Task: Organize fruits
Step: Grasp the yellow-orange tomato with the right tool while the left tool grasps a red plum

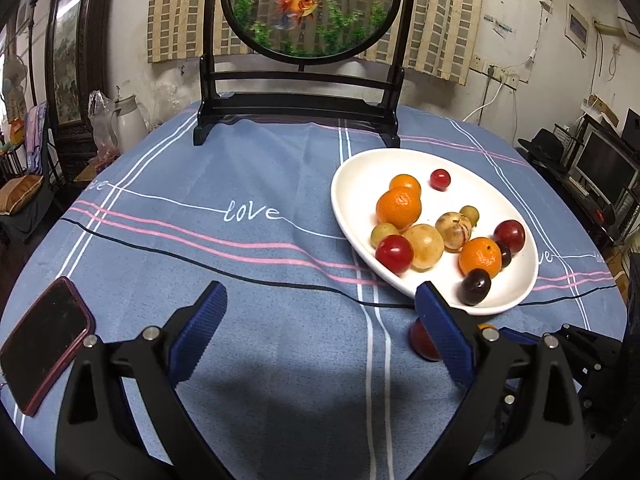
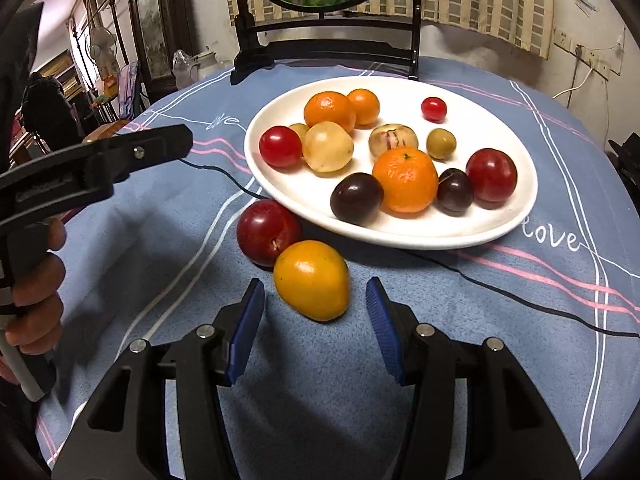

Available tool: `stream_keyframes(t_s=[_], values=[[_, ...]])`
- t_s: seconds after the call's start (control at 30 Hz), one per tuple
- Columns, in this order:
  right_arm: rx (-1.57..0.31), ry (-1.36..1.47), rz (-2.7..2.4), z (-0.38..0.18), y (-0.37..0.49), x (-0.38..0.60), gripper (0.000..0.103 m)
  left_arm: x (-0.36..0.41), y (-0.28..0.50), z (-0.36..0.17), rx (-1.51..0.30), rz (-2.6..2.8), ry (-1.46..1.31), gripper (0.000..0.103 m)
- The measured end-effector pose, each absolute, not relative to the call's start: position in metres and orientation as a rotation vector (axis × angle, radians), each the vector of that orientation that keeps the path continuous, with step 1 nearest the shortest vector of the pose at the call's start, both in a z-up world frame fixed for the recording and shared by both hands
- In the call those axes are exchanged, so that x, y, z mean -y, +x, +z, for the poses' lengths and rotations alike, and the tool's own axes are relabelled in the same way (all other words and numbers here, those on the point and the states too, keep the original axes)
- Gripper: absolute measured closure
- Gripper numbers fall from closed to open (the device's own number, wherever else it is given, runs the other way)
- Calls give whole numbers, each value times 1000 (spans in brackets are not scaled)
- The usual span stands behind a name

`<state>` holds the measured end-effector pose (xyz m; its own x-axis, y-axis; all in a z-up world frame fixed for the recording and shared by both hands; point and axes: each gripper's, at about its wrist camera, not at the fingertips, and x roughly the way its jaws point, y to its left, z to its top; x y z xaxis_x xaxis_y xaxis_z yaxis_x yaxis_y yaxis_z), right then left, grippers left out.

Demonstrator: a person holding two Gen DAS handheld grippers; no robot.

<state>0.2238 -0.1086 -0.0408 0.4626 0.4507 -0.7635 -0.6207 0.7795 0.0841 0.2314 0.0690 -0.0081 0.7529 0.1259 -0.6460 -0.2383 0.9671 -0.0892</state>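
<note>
A white oval plate (image 2: 400, 236) holds several fruits: oranges, red and dark plums, pale yellow and green ones. The plate also shows in the left wrist view (image 1: 352, 184). Two fruits lie on the cloth in front of the plate: a red plum (image 2: 266, 232) and a yellow-orange fruit (image 2: 312, 280) touching it. My right gripper (image 2: 316, 308) is open, its fingers on either side of the near end of the yellow-orange fruit. My left gripper (image 1: 320, 304) is open and empty over bare cloth left of the plate. The red plum (image 1: 422, 340) peeks from behind its right finger.
A blue striped tablecloth (image 1: 240, 272) covers the round table. A phone in a red case (image 1: 44, 340) lies at the near left. A dark wooden stand with a round goldfish screen (image 1: 308, 8) stands at the back. A white jug (image 1: 128, 120) stands at the far left edge.
</note>
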Motion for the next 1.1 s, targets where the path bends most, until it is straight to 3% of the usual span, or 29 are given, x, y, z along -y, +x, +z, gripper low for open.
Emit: stream_keyframes(t_s=[0.27, 0.5, 0.77, 1.1], values=[[-882, -189, 667, -43, 232, 104, 51, -73, 233, -11, -699, 208, -182, 6], [-889, -211, 665, -46, 232, 100, 63, -74, 235, -13, -706, 219, -180, 6], [-904, -182, 672, -44, 228, 108, 64, -74, 236, -16, -717, 228, -172, 6], [-837, 48, 644, -4, 226, 166, 64, -58, 237, -21, -722, 151, -137, 7]])
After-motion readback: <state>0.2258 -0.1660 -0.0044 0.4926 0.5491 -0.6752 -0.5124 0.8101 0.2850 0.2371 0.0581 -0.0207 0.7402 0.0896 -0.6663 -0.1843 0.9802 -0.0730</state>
